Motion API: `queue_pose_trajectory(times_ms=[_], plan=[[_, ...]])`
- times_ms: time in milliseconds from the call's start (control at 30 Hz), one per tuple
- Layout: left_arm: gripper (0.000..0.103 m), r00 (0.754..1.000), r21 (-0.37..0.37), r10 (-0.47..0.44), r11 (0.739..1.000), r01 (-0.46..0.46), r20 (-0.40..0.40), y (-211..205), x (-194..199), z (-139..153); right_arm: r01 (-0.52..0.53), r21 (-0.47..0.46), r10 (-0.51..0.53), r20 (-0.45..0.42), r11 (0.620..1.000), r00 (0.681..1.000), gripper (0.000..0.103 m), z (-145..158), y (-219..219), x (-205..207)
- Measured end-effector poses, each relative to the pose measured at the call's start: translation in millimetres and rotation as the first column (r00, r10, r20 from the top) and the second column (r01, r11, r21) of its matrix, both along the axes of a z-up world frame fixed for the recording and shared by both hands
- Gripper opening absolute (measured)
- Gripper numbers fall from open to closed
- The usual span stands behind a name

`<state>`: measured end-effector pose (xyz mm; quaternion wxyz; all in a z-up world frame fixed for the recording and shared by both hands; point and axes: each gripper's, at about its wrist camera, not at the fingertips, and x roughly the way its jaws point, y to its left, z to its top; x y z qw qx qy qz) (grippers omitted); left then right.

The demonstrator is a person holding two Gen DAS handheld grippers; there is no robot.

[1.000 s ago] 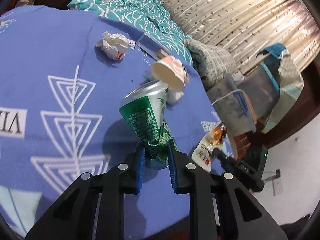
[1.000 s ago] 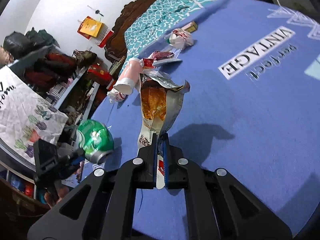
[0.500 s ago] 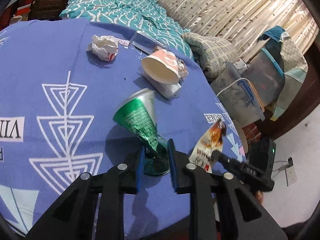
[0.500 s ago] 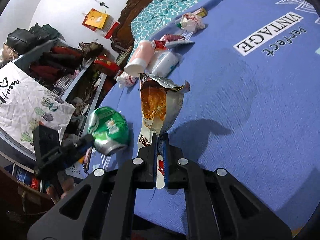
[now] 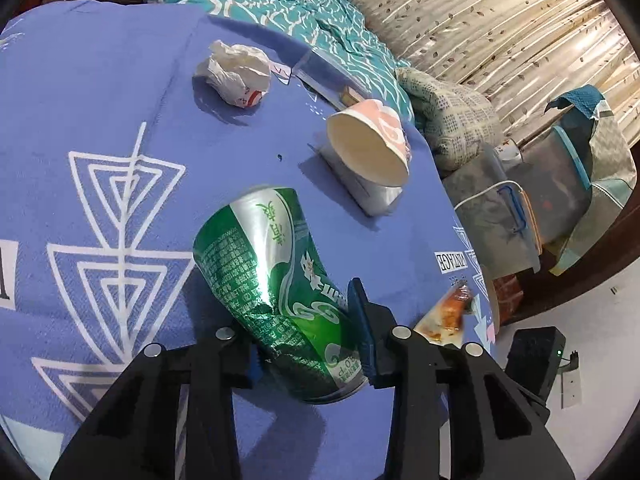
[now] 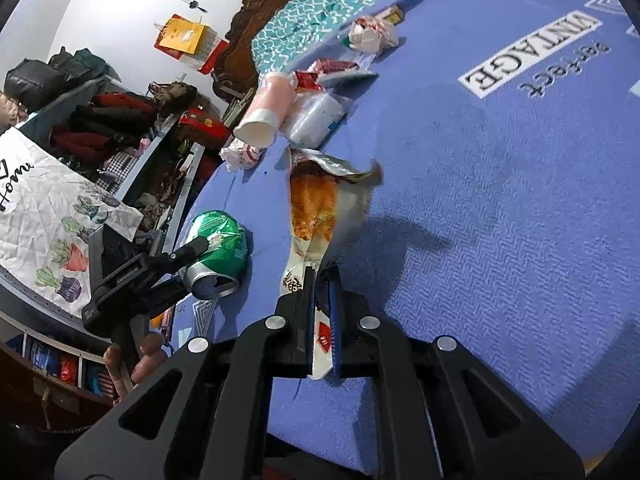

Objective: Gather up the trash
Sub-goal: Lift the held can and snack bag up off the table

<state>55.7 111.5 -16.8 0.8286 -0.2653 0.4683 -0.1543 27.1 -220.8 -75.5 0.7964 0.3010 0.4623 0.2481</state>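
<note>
bright, sharp, fisheye-warped edges, soft shadows

Glossy dented metal can [image 5: 280, 288], woven cloth [image 5: 100, 128]

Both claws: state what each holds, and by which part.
Left claw: dented green can, gripped near its base. Right claw: opened snack wrapper, pinched at its bottom end.

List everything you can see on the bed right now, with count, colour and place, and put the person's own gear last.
can: one, green, dented, between the left fingers
snack wrapper: one, orange and silver, between the right fingers
paper cup: one, pink and white, on its side beyond the can
paper wad: one, white, far side of the blanket
blanket: one, blue with white print, under it all
left gripper: one, black, its jaws have just been moving, pads against the can
right gripper: one, black, shut on the wrapper
</note>
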Motion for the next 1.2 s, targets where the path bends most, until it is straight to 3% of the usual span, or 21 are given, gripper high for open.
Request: queue_pose_trajectory(times_ms=[133,500,867,1200], plan=[[0.025,0.999,-0.014,-0.033,0.999,0.034,0.032,-5,-9,10,-0.026,0.013,0.026,-0.017,1.000,1.000,0.008,-3,8,2],[0.024,0.986,0.017,-0.127,0.992,0.126,0.111,-33,-40,41,-0.084,0.017,0.081,0.125,0.996,0.989,0.008,42,17,-18],[0.024,0.984,0.057,-0.112,0.993,0.105,0.138,-21,-61,50,-0.160,-0.015,0.161,0.131,0.987,0.978,0.008,37,42,-30],[0.023,0.984,0.044,-0.099,0.995,0.094,0.146,-9,-69,48,-0.165,-0.039,0.169,0.130,0.986,0.977,0.008,42,51,-30]])
